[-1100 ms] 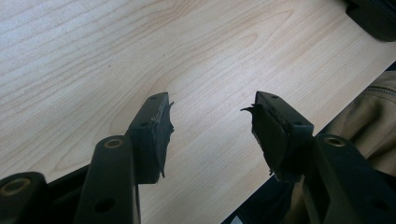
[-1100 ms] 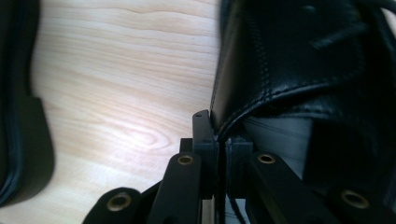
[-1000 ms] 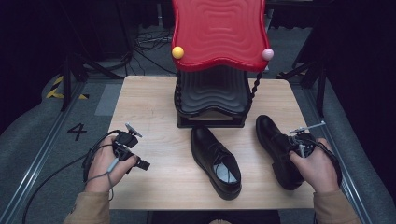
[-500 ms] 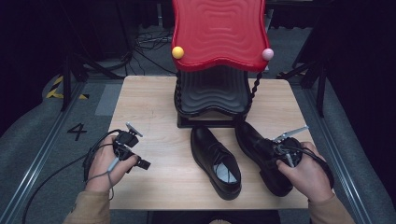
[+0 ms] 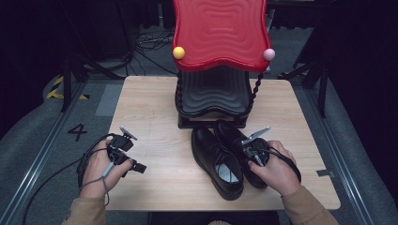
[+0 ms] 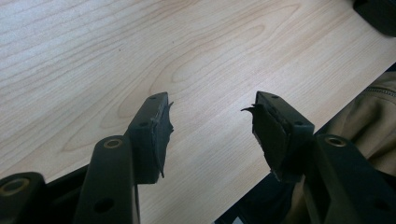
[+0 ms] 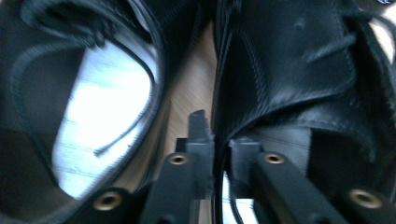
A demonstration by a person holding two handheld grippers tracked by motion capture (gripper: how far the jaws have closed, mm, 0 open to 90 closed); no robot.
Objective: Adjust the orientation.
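Note:
Two black lace-up shoes stand side by side on the wooden table [image 5: 150, 108], toes toward the rack. The left shoe [image 5: 218, 159] [image 7: 102, 107] shows its pale insole. The right shoe [image 5: 230, 133] [image 7: 289, 70] is close against it. My right gripper [image 5: 248, 154] [image 7: 222, 135] reaches down at this shoe's opening. Its jaws have just been opening and stand narrowly apart, with the shoe's inner side wall between them and a sliver of light beside one pad. My left gripper [image 5: 133, 161] [image 6: 210, 121] rests over bare wood at the table's left front, open and empty.
A shoe rack stands at the table's back middle, with a red wavy top shelf [image 5: 220, 33] and a black wavy lower shelf [image 5: 213, 93] just behind the shoes' toes. The table's front edge and a tan sleeve [image 6: 369, 121] lie next to my left gripper.
My right gripper has slid the right shoe leftward across the table until it sits beside the left shoe. The left hand has stayed where it was.

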